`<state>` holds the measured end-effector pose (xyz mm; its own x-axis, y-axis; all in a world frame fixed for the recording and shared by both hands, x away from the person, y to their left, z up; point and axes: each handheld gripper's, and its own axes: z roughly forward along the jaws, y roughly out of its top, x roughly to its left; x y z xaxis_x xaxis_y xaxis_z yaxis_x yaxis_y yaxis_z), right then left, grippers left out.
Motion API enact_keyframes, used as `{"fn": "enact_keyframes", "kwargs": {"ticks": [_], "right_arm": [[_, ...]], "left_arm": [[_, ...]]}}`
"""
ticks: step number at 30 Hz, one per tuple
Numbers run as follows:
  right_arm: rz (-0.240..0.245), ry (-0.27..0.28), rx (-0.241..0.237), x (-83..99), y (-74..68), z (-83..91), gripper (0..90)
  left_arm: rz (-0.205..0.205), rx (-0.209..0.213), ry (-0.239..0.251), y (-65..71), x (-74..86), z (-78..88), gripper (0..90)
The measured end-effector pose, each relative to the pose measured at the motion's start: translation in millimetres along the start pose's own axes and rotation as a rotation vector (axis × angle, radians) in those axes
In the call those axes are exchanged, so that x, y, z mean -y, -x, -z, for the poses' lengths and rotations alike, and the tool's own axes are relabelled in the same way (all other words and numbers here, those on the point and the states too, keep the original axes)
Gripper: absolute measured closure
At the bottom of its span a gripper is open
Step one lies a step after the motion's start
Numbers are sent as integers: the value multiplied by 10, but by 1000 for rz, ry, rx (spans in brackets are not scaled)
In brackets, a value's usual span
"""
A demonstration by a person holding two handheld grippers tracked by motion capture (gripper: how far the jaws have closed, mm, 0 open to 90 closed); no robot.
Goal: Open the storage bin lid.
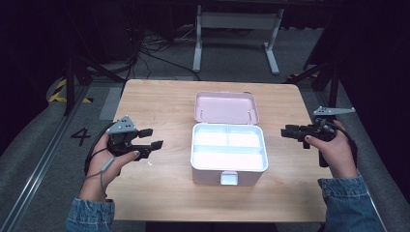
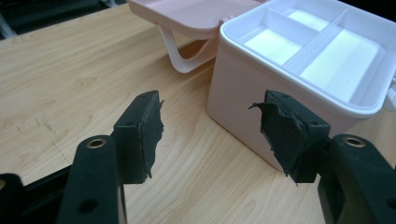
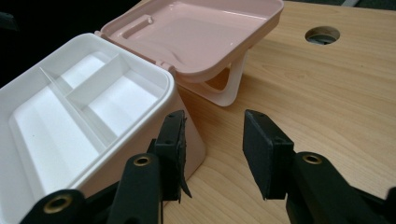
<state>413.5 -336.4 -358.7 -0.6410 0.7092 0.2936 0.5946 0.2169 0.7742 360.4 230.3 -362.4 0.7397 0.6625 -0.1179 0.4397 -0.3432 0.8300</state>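
A pink box (image 1: 228, 176) stands open in the middle of the wooden table (image 1: 159, 104), its lid (image 1: 226, 107) folded back flat behind it. Inside sits a white tray (image 1: 228, 147) with three empty compartments. A white handle (image 2: 184, 60) hangs under the lid. My left gripper (image 1: 153, 137) hovers left of the box, open, with nothing between its pads (image 2: 144, 135). My right gripper (image 1: 285, 132) hovers right of the box, pointing at it, open and empty. In the right gripper view the box wall (image 3: 191, 135) is just beside the left pad (image 3: 173, 144).
A round cable hole (image 3: 322, 34) pierces the table near its far corner. Bare wood lies on both sides of the box and in front of it. Beyond the table are a white desk frame (image 1: 234, 29), floor cables and black stands.
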Motion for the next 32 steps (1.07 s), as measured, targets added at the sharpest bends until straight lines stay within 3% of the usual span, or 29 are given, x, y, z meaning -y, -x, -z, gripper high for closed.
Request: {"fn": "enact_keyframes", "kwargs": {"ticks": [2, 6, 14, 18, 22, 31, 32], "right_arm": [[-21, -26, 10, 24, 19, -13, 601], [-33, -48, 16, 65, 52, -32, 601], [-44, -84, 35, 118, 99, -74, 595], [-46, -96, 36, 144, 117, -106, 590], [-51, -116, 35, 181, 150, -154, 583], [-61, -129, 47, 245, 191, -185, 546], [-60, -121, 51, 247, 192, -186, 534]], "left_arm": [[12, -19, -6, -5, 50, -25, 391], [37, -4, -18, -4, 159, -99, 389], [36, -52, -91, -35, 331, -197, 384], [59, -48, -97, -60, 389, -218, 381], [57, -84, -130, -108, 451, -206, 372], [88, -76, -155, -138, 517, -189, 330], [114, -63, -147, -143, 517, -188, 321]]}}
